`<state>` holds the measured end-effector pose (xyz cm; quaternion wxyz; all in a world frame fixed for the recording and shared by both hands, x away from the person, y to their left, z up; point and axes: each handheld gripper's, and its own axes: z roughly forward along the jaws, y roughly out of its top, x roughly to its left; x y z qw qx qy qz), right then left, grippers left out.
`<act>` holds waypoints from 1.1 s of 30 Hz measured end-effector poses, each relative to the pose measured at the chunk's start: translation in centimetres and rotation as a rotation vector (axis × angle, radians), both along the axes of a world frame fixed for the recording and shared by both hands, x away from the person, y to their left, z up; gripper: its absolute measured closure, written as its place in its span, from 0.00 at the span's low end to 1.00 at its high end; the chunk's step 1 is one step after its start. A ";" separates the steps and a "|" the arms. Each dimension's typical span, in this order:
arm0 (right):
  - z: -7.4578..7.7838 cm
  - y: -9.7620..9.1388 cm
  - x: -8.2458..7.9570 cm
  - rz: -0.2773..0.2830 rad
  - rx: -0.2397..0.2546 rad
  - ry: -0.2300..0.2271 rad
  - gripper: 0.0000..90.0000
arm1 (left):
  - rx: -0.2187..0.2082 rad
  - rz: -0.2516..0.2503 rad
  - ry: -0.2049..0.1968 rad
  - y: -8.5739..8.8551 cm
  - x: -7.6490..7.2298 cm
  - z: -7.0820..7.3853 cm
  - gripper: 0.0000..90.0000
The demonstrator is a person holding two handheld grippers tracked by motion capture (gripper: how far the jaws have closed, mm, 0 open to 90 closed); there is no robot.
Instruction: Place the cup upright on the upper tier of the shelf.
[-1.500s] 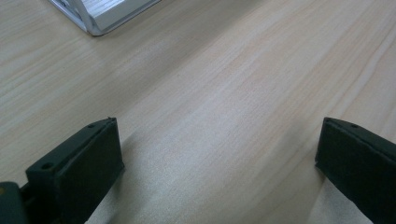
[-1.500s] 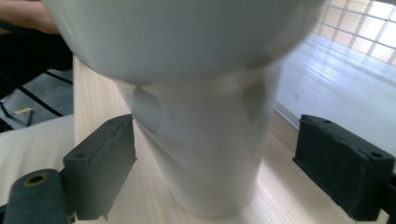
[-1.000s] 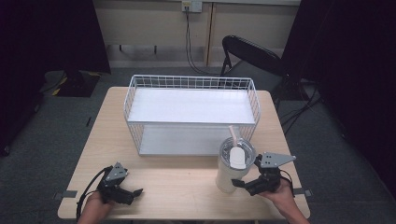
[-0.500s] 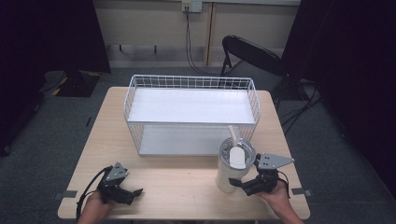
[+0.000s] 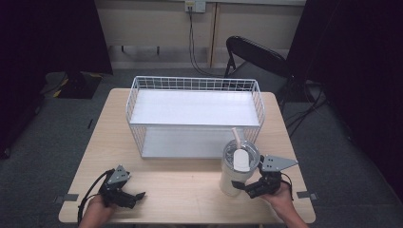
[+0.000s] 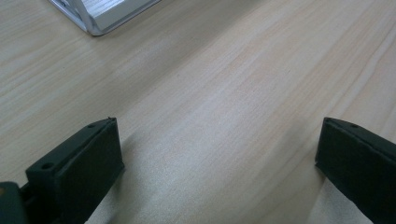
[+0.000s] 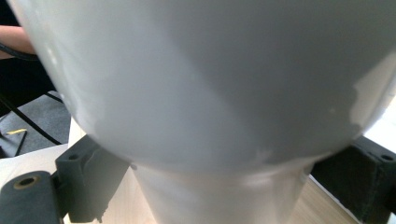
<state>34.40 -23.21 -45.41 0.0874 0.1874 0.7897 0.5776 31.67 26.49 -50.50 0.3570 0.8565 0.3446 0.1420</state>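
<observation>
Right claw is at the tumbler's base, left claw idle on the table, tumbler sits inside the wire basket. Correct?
Not quite. The tumbler stands on the table in front of the basket, not inside it, as the high view shows. The right claw at its base and the idle left claw are correct.

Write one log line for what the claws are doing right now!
left claw: open, on table | right claw: around tumbler base, grip unclear | basket: empty

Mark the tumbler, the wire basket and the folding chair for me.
tumbler (image 5: pixel 231 180): high view, white side wall.
wire basket (image 5: pixel 195 83): high view, far top rim.
folding chair (image 5: pixel 256 58): high view, dark backrest.
</observation>
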 end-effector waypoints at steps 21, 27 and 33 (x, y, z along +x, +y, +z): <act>-0.1 0.8 0.8 0.045 -0.002 -0.010 0.08 | 0.000 0.000 0.000 0.0 0.0 0.0 0.00; -0.2 1.0 1.0 0.056 0.011 -0.007 0.08 | 0.000 0.000 0.000 0.0 0.0 0.0 0.00; -0.3 1.1 0.8 0.055 0.020 -0.027 0.10 | 0.000 0.000 0.000 0.0 0.0 0.0 0.00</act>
